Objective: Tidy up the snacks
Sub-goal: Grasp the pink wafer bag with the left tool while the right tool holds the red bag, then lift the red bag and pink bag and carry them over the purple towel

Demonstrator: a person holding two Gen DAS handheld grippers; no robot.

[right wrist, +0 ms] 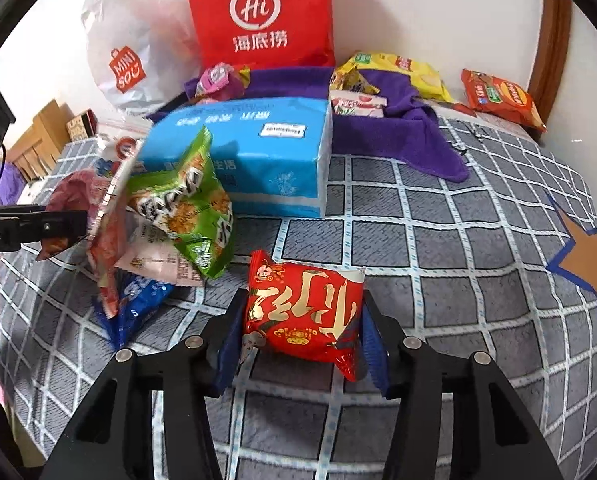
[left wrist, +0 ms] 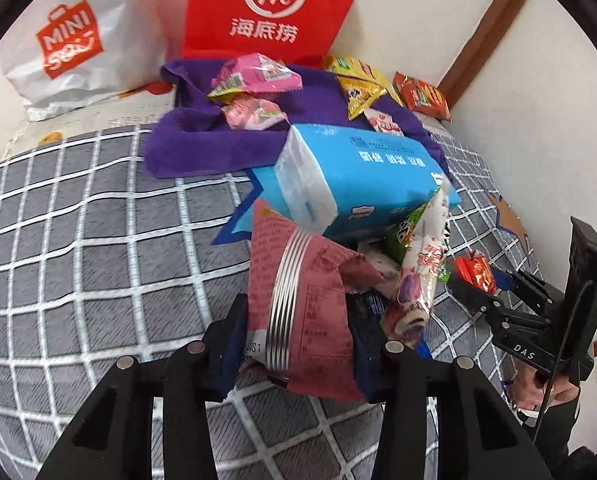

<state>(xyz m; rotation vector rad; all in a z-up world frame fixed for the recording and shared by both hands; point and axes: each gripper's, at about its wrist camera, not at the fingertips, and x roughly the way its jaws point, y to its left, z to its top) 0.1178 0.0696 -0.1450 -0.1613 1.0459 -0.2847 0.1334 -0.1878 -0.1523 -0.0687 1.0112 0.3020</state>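
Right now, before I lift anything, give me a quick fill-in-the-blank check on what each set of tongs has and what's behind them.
The left tongs grip a dusty ___ snack packet.
The right tongs grip a ___ and gold packet.
The blue tissue pack lies partly on a ___ towel.

Missing words: pink; red; purple

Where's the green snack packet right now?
In the right wrist view the green snack packet sits left of centre, leaning against the blue tissue pack atop the snack pile.
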